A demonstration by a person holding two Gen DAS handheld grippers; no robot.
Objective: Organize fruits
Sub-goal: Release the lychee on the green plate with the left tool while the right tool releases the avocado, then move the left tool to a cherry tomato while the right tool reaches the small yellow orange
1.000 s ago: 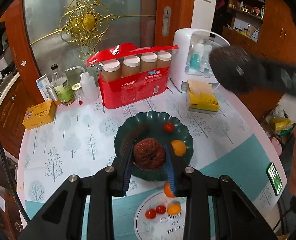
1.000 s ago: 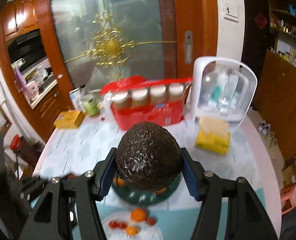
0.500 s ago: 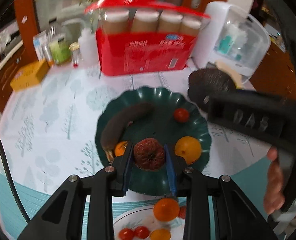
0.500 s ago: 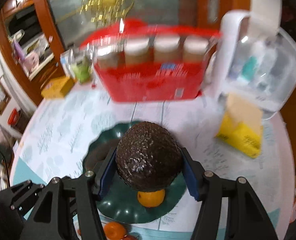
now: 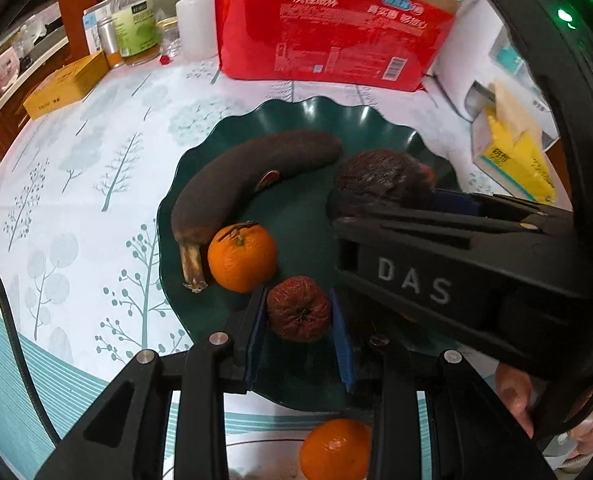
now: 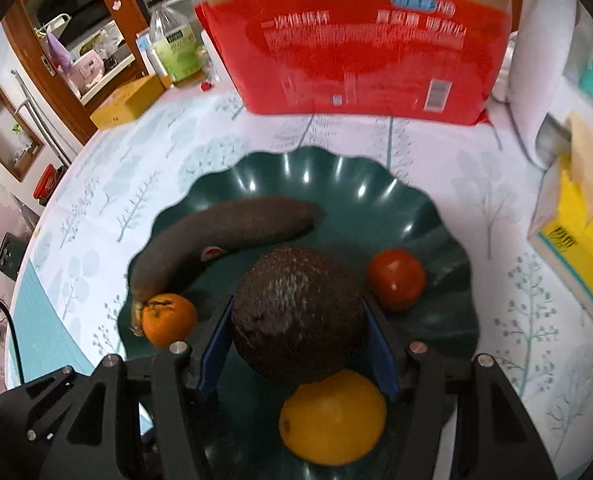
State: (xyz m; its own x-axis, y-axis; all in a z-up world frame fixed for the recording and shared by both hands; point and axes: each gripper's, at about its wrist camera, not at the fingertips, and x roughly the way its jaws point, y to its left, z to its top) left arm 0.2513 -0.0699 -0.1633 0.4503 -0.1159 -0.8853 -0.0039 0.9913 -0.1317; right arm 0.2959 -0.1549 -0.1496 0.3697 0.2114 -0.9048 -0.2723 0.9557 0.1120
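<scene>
On the green scalloped plate (image 6: pixel 448 216) at the middle of the tree-patterned tablecloth (image 5: pixel 76 168), much of the sorting already looks done: a blackened banana (image 5: pixel 240 176) lies curved across the left half, a small orange (image 5: pixel 242 258) sits touching its stem end, a tomato (image 6: pixel 395 279) rests on the right side, and a larger yellow-orange citrus (image 6: pixel 332 416) lies at the near edge. Two more fruits are on their way in. The left gripper (image 5: pixel 299 316) has its blue pads pressed onto a wrinkled, dark red fruit (image 5: pixel 299 309) and holds it over the near part of the plate, just beside the small orange; whether it touches the plate I cannot tell. The right gripper (image 6: pixel 298 320) is clamped on a dark, pebbly avocado (image 6: pixel 298 312), its jaws held fairly wide by it, above the middle of the plate between banana, tomato and citrus. Seen from the left wrist, that gripper reaches in from the right. What is left, as I judge it, is to set both fruits into free spots and let go, then to fetch what remains: another orange (image 5: pixel 334 450) lies nearer on a white plate (image 5: pixel 256 452), mostly hidden behind the left gripper's frame. How many other fruits wait there I cannot tell. Behind the green plate stand a red pack of paper cups (image 5: pixel 328 24) and a yellow tissue box (image 6: pixel 576 248), neither in the way.
</scene>
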